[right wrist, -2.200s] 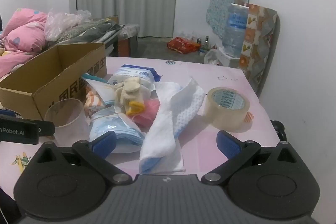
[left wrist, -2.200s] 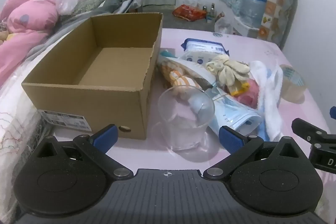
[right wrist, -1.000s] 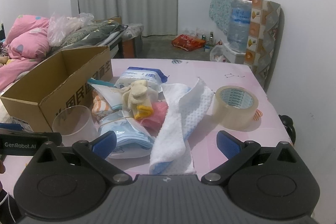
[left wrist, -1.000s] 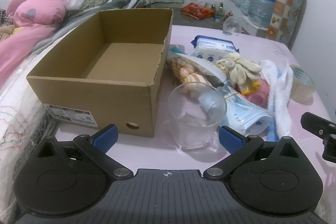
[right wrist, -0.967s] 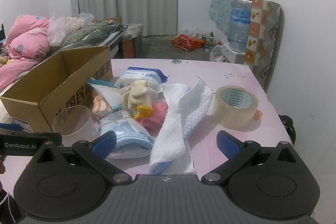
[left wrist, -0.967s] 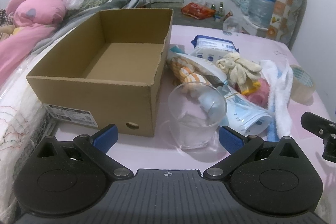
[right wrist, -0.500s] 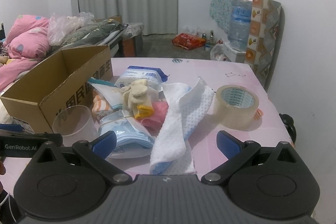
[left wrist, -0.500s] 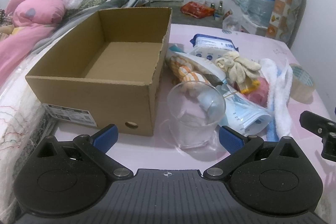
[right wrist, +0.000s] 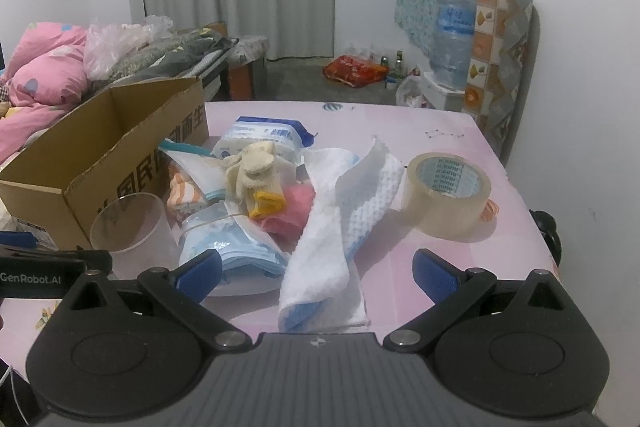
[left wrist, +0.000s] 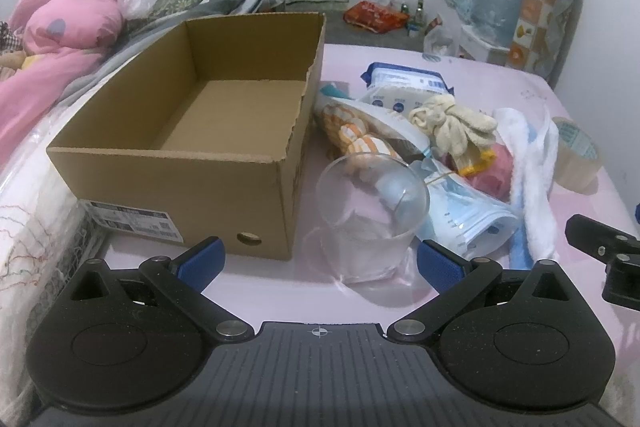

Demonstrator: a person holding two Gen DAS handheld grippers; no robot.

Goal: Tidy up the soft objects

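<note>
From the left wrist view, the left hand-held gripper (left wrist: pixel 318 259) is seen spread wide with nothing between its blue pads, held low over the pink tabletop (left wrist: pixel 492 83). The cardboard box (left wrist: pixel 192 163) stands empty at the left, so the sorting is judged not yet begun and the step in hand is taken to be the approach to a first pick. Directly ahead of the gripper a clear plastic cup (left wrist: pixel 372 211) stands upright, just beside the box's near corner and touching the front of the heap of soft things; it is hard, and is likely to be knocked if a straight reach is made. Behind it a pack of face masks (left wrist: pixel 468 219), a striped cloth in a plastic bag (left wrist: pixel 356 139), a cream glove (left wrist: pixel 452 127) and a pack of wipes (left wrist: pixel 404 87) are piled together. From the right wrist view, the right hand-held gripper (right wrist: pixel 316 273) is likewise spread and empty, and the white towel (right wrist: pixel 340 223) lies right before it, draped over a pink cloth (right wrist: pixel 296 207) and the edge of the heap. The towel is judged the easiest first grasp: a short reach forward, a pinch on its folded near end, then a carry to the left over the cup to the box. A roll of tape (right wrist: pixel 446 195) stands apart at the right, clear of the towel, and is not soft, so it would be left alone.
</note>
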